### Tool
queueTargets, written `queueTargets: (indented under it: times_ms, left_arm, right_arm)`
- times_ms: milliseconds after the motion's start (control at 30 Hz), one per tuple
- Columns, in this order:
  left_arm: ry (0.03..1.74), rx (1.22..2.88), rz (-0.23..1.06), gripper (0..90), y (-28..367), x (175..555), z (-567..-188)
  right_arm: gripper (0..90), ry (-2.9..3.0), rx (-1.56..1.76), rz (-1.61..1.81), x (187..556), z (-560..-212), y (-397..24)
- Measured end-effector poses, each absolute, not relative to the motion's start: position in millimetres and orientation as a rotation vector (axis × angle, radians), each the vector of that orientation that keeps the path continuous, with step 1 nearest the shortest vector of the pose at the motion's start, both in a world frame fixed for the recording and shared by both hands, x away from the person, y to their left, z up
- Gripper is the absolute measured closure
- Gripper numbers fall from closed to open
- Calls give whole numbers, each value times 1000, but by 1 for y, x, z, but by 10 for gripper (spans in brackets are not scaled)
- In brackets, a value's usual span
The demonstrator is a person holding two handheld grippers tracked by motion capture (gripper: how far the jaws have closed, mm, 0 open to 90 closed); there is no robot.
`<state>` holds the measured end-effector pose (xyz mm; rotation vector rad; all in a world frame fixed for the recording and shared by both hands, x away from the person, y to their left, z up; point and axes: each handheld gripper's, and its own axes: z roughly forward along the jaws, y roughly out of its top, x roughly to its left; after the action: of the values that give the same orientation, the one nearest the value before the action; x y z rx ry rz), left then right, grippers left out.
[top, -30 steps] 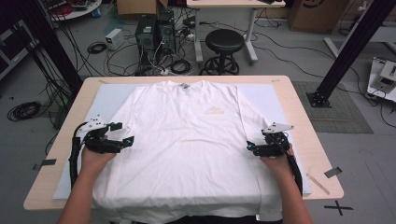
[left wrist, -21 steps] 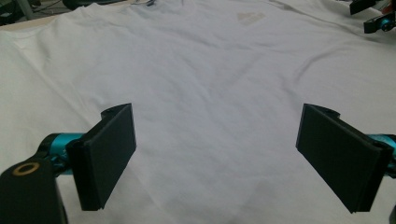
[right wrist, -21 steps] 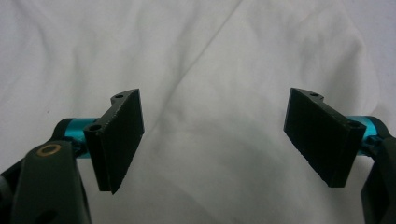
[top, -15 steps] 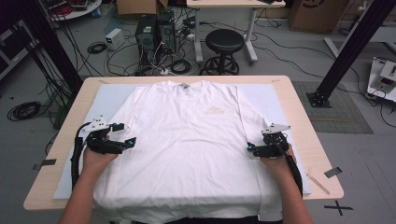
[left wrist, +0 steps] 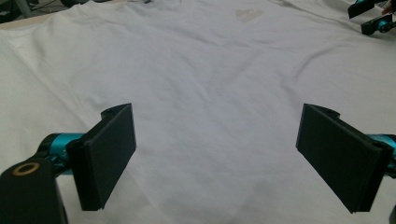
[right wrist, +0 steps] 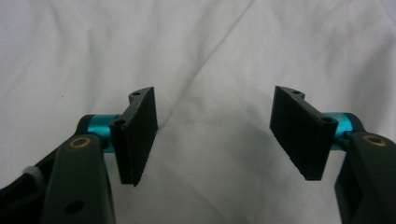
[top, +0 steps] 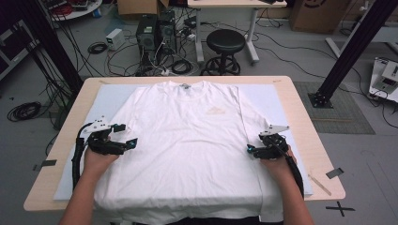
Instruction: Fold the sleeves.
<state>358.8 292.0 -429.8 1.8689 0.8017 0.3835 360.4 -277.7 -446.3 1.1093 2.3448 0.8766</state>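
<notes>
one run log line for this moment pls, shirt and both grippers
white t-shirt: flat on table, collar far side | left gripper: jaws open over left edge | right gripper: jaws open, just been closing, cloth between, none pinched yet

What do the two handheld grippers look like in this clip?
Both the left gripper and the right gripper have black bodies, teal metal fittings behind flat black rectangular pads, and brass-coloured pivot rings. Each carries a pale grey three-cornered plate on top and trails a black cable. The forearms are bare, with no sleeves in view.
</notes>
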Motion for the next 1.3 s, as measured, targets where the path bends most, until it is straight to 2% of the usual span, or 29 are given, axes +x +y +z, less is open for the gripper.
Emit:
queueTargets:
  times_ms: [167, 467, 667, 733, 800, 900, 1167, 1300]
  left_arm:
    - [799, 1873, 387, 121, 291, 359, -430]
    - [798, 1877, 386, 121, 292, 358, -429]
    - [799, 1876, 387, 121, 292, 358, -429]
    - [797, 1877, 386, 121, 292, 358, -429]
    - [800, 1874, 384, 121, 292, 357, -429]
    - [797, 1880, 382, 121, 291, 357, -429]
    - [797, 1884, 383, 121, 292, 358, -430]
    - [798, 1885, 384, 121, 291, 358, -430]
  right_arm:
    - [461, 2362, 1126, 905, 362, -445, -281]
    - [549, 2328, 1151, 910, 361, -445, -289]
    - [567, 2323, 1155, 917, 361, -445, -290]
    - [625, 2313, 1174, 916, 360, -444, -293]
    - [636, 2309, 1174, 914, 360, -444, -294]
    - [730, 2298, 1171, 915, 358, -445, -296]
    - [792, 2268, 1187, 899, 358, -446, -299]
    - [887, 2278, 1168, 909, 357, -448, -297]
